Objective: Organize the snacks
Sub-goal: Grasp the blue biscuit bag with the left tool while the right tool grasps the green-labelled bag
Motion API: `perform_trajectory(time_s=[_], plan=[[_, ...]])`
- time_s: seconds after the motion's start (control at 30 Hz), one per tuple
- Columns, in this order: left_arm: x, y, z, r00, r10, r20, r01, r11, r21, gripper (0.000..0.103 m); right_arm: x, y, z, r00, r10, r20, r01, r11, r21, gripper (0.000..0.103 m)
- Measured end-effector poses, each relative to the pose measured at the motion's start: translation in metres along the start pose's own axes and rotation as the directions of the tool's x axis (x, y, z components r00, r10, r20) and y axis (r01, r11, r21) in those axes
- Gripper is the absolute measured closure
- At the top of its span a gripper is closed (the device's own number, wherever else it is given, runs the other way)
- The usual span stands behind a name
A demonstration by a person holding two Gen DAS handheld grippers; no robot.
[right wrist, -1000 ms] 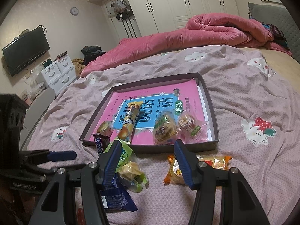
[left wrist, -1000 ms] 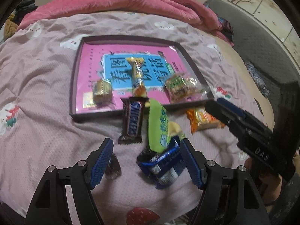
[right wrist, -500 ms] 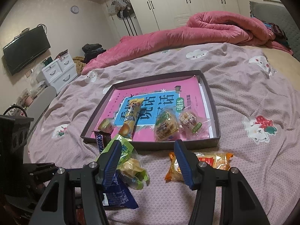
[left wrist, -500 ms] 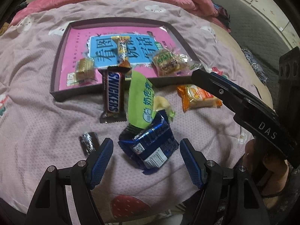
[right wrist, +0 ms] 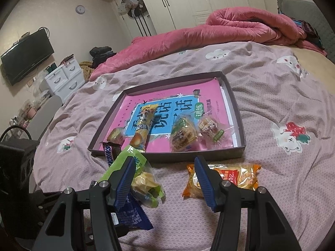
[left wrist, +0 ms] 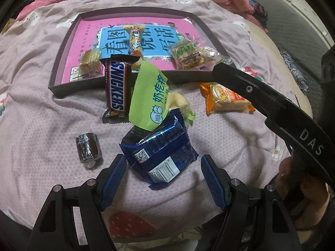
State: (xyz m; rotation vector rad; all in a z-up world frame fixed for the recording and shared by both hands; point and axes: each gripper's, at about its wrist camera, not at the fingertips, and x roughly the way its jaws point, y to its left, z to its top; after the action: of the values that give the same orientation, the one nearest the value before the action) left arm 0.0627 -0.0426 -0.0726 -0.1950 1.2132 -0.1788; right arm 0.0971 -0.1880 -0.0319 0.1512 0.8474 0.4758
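The left gripper (left wrist: 163, 179) is hanging released over the blue packet (left wrist: 160, 152), which is lying on the bedspread (left wrist: 41, 125) near the tray (left wrist: 129, 81); it is best pinching the packet's middle, away from the green wrapper (left wrist: 148, 96); the right gripper (right wrist: 163, 182) is also standing released, grasping nothing.

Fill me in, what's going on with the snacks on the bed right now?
A person with two handheld grippers is sorting snacks into the tray. Four are already inside. The left gripper is open around the blue packet; the right gripper is open, holding nothing. The Snickers bar, green packet, orange packet and small dark roll lie outside.
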Motion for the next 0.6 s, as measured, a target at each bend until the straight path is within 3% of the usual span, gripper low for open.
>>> perform_trajectory(time_s=[0.37, 0.6], plan=[[0.021, -0.004, 0.011, 0.998, 0.059, -0.012, -0.059, 0.997, -0.046, 0.028, 0.009, -0.002, -0.003, 0.998, 0.042, -0.036, -0.042, 0.999, -0.002, 0.045], [0.029, 0.008, 0.011, 1.0, -0.01, -0.023, 0.008, 0.996, -0.084, 0.03, 0.021, 0.002, -0.008, 0.992, 0.087, -0.094, -0.091, 0.995, -0.039, 0.044]])
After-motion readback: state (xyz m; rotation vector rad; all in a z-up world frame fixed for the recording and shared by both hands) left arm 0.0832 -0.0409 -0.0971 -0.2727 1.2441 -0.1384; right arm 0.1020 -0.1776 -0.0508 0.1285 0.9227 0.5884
